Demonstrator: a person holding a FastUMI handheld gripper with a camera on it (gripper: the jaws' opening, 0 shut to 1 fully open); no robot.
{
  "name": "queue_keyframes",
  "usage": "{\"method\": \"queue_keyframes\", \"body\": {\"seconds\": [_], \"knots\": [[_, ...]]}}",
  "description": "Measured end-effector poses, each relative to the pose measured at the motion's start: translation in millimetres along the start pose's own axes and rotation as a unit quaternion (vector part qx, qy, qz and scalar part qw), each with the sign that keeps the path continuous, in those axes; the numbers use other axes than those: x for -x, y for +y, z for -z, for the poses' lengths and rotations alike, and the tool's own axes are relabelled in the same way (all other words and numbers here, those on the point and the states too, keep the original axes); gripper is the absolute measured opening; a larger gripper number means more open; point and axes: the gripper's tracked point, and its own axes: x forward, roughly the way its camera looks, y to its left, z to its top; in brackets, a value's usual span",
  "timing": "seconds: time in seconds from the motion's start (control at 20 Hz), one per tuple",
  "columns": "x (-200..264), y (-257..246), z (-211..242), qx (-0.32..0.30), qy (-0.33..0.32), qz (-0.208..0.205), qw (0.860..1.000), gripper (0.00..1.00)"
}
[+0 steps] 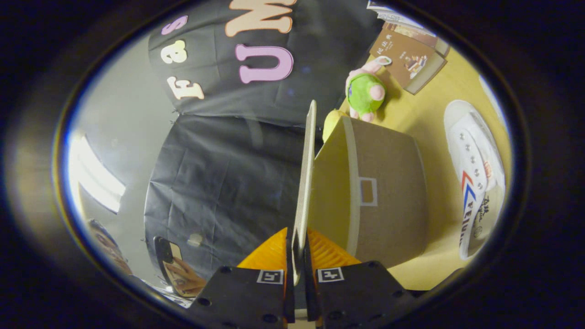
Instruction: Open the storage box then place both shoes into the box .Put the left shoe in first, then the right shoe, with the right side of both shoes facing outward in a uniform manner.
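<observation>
The gripper (297,256) is closed on the lid (305,183) of the box (388,192), both fingers pinching its thin edge, so the lid runs straight ahead from between them, seen edge-on. The box body sits just to one side of the fingers, its opening facing the lid. The lid looks like thin stiff board: light, rigid, likely to flex or slip if pinched near a corner, so the mid-edge hold seems sound. A shoe (475,183) lies on the table (434,114) beyond the box, well apart from the fingers; it looks light, fairly stiff, best taken at the heel or collar. The view is rolled sideways, suggesting the hand is turned about a quarter-turn.
</observation>
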Motion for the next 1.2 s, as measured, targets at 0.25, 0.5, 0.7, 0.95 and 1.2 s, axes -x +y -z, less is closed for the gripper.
{"method": "queue_keyframes", "body": {"seconds": [0.25, 0.5, 0.7, 0.95, 1.2], "knots": [[-10.3, 16.1, -4.1, 0.02, 0.002, 0.008, 1.0, 0.03], [-23.4, 57.2, -4.2, 0.068, 0.01, 0.009, 0.998, 0.03], [-39.7, 85.1, 1.0, 0.104, 0.018, 0.009, 0.994, 0.03], [-63.4, 109.8, 10.4, 0.13, 0.028, 0.008, 0.991, 0.03], [-98.0, 133.9, 27.5, 0.16, 0.049, 0.008, 0.986, 0.03]]}}
